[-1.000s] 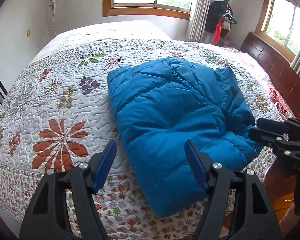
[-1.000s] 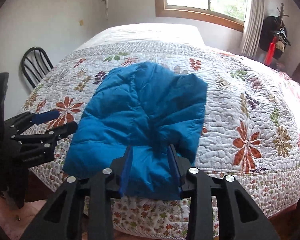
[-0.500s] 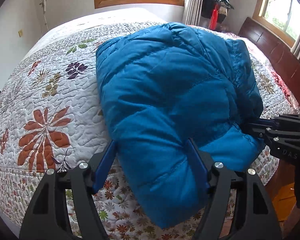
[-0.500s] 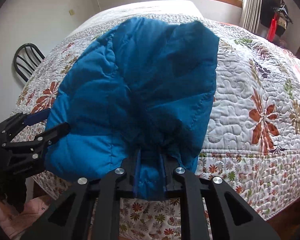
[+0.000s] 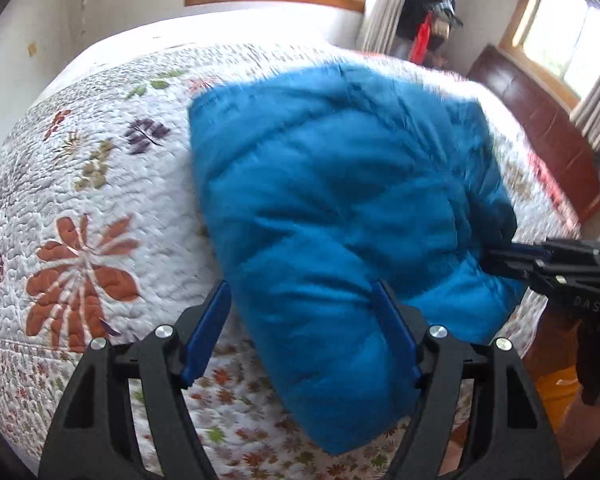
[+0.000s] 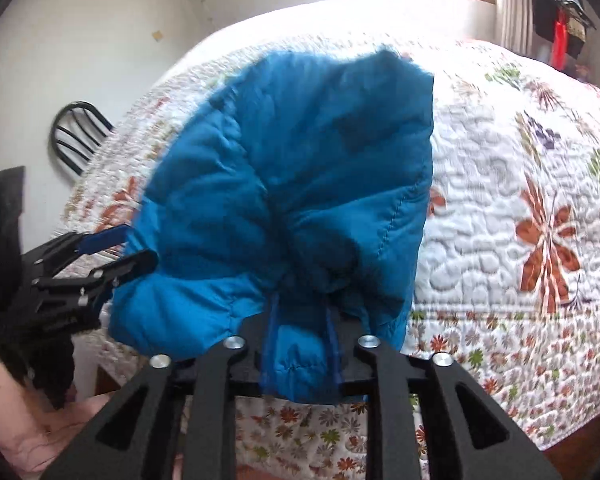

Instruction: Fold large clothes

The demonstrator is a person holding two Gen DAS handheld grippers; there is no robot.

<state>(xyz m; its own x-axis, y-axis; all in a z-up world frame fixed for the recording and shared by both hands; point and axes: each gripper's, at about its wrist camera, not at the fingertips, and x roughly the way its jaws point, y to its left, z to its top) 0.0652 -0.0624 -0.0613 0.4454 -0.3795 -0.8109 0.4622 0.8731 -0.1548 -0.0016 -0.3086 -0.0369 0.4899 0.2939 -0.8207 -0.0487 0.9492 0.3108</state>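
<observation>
A folded blue puffer jacket (image 5: 340, 208) lies on the flowered quilt (image 5: 80, 200) at the bed's near edge, its hem hanging over the side. My left gripper (image 5: 300, 316) is open, its blue pads on either side of the jacket's near left corner. My right gripper (image 6: 300, 320) is shut on the jacket's near edge (image 6: 296, 360), with fabric bunched between the pads. The right gripper also shows in the left wrist view (image 5: 512, 258) at the jacket's right side. The left gripper shows in the right wrist view (image 6: 116, 248) at the jacket's left side.
A black chair (image 6: 80, 136) stands by the wall left of the bed. A dark wooden headboard (image 5: 540, 120) runs along the right. A coat rack (image 5: 432, 12) stands by the windows. Pink cloth (image 6: 28, 420) lies on the floor below the bed edge.
My right gripper has closed on the jacket's near edge and lifted it, bunching the fabric. My left gripper has moved in so the jacket corner sits between its open pads.
</observation>
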